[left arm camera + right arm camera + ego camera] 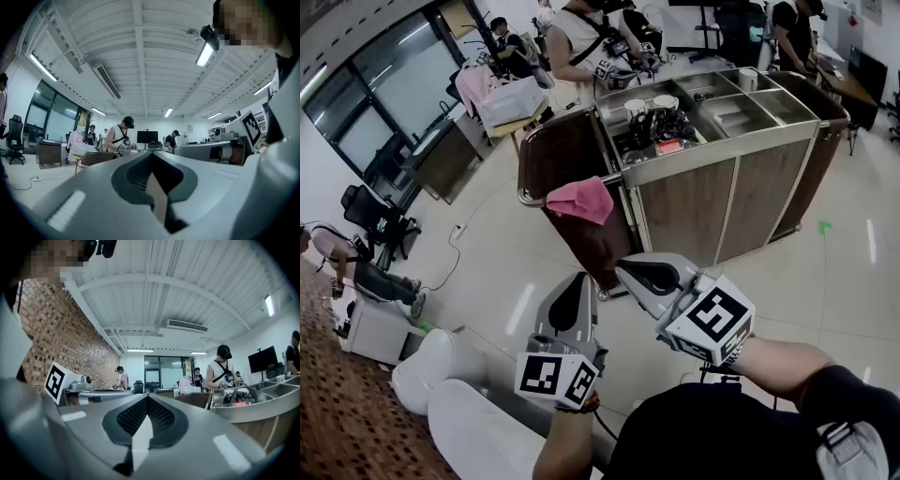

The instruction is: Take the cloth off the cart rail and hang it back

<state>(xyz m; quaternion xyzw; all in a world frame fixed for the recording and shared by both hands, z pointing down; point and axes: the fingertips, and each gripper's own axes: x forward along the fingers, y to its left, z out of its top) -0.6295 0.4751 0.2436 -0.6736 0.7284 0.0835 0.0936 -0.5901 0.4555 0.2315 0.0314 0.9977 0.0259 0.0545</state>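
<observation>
Over at the near end of the cart (712,202), the pink cloth (581,200) hangs draped over the rail (527,197), bunched and drooping against the dark wood panel. Down below, both tools sit side by side, well short of it. The left gripper (578,279) points up toward the cart, jaws pressed together on nothing. The right gripper (625,268) angles in from the right, jaws likewise closed and empty. Pale floor (487,272) lies between them and the cart.
</observation>
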